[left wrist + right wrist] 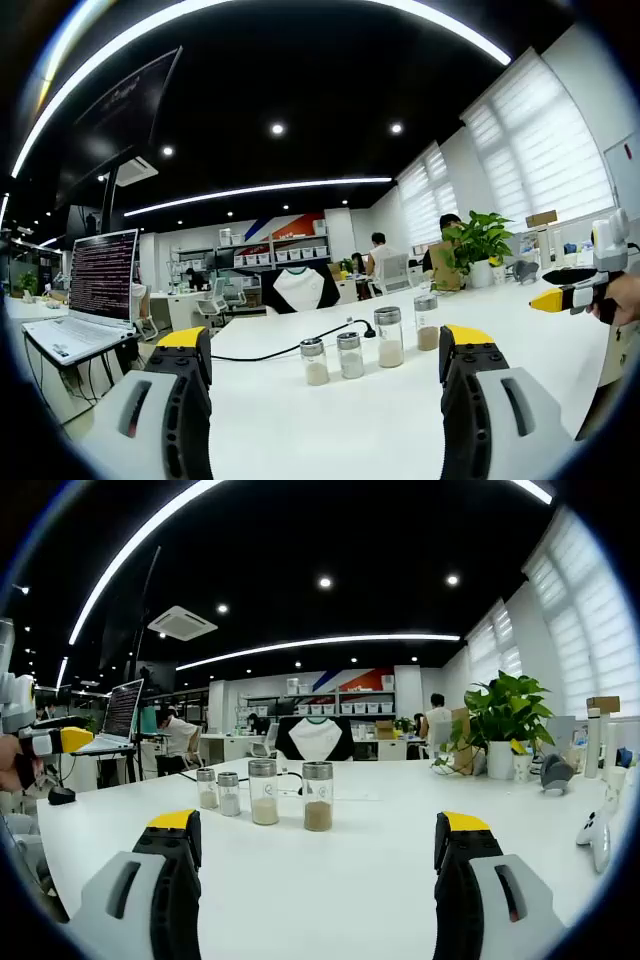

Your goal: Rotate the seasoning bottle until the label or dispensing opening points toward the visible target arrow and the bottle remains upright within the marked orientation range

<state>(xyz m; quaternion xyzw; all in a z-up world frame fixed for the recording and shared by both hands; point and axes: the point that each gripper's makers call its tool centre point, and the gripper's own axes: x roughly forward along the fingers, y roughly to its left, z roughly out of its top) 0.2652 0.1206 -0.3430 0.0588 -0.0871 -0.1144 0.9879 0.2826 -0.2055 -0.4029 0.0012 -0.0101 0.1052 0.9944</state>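
Note:
Four glass seasoning bottles with silver caps stand upright in a row on the white table point(330, 430). In the left gripper view the row runs from the shortest bottle point(314, 361) to the tallest bottle point(427, 322), which holds brown powder. My left gripper point(325, 342) is open, short of the row, with nothing between its jaws. In the right gripper view the tall brown-powder bottle point(318, 796) is nearest, with the others to its left point(229, 793). My right gripper point(320, 822) is open and empty too, back from the bottles. The other gripper shows at each view's edge point(570, 292) point(55, 742).
An open laptop point(85, 290) sits at the table's left end, with a black cable point(290, 350) running behind the bottles. A potted plant point(505, 720), a white controller point(598, 838) and small items stand at the right end. People sit at desks behind.

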